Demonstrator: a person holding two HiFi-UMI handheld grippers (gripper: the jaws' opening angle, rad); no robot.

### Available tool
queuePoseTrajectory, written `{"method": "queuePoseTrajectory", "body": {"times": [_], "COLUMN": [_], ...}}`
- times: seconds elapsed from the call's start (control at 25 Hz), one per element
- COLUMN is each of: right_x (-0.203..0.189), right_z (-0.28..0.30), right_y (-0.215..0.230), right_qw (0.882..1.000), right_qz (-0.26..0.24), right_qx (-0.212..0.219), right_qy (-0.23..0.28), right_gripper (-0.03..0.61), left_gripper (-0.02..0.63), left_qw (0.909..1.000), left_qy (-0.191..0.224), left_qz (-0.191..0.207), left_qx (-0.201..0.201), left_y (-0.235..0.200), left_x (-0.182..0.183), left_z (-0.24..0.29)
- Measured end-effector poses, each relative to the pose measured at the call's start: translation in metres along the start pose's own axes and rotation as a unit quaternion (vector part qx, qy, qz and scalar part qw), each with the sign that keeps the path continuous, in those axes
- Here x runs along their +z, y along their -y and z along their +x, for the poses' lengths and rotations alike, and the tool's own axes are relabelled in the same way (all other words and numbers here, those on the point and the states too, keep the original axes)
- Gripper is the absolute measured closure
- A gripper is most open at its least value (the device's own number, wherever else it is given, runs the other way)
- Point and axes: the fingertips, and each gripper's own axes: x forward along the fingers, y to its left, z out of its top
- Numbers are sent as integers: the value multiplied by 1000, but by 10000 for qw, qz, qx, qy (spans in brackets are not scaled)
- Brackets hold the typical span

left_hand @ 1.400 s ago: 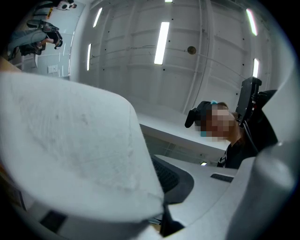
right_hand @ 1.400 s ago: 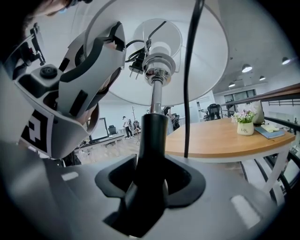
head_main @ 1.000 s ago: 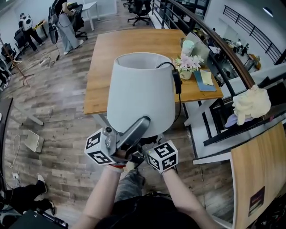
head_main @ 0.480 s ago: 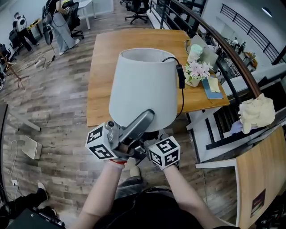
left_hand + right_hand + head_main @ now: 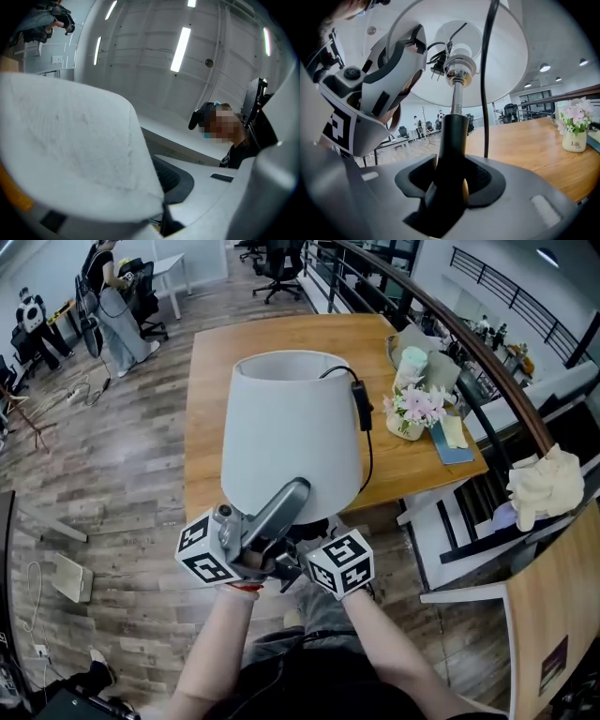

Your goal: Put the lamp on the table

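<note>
The lamp has a white fabric shade (image 5: 291,437) and a black cord (image 5: 364,427) hanging down its right side. It hangs in the air in front of the wooden table (image 5: 234,343), its shade overlapping the near edge. My right gripper (image 5: 450,173) is shut on the lamp's black stem (image 5: 453,136) below the bulb socket. My left gripper (image 5: 295,491) lies against the shade's lower rim and seems clamped on it. In the left gripper view the shade (image 5: 70,140) fills the left side. The lamp's base is hidden.
A vase of pink flowers (image 5: 412,413), a mint cup (image 5: 412,360) and books (image 5: 455,439) sit at the table's right edge. A dark railing (image 5: 487,362) runs along the right. Wooden floor (image 5: 112,456) lies left of the table. Office chairs (image 5: 281,259) stand behind the table.
The lamp and both grippers have come a little closer to the table, so its near edge now sits lower in view. Neither grip has changed.
</note>
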Motion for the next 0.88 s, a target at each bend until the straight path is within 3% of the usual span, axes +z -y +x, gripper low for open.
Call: {"method": "queuePoseTrajectory", "body": {"times": [0.88], "right_x": [24], "right_z": [138], "right_y": [148], "right_qw": [9994], "right_qz": [157], "right_qx": [153], "right_qy": [-282], "right_gripper": [390], "left_gripper": [597], "left_qw": [9993], "left_qy": [52], "left_qz": [-183], "left_qx": [328], "left_y": [-208], "left_x": [50], "left_z": [26]}}
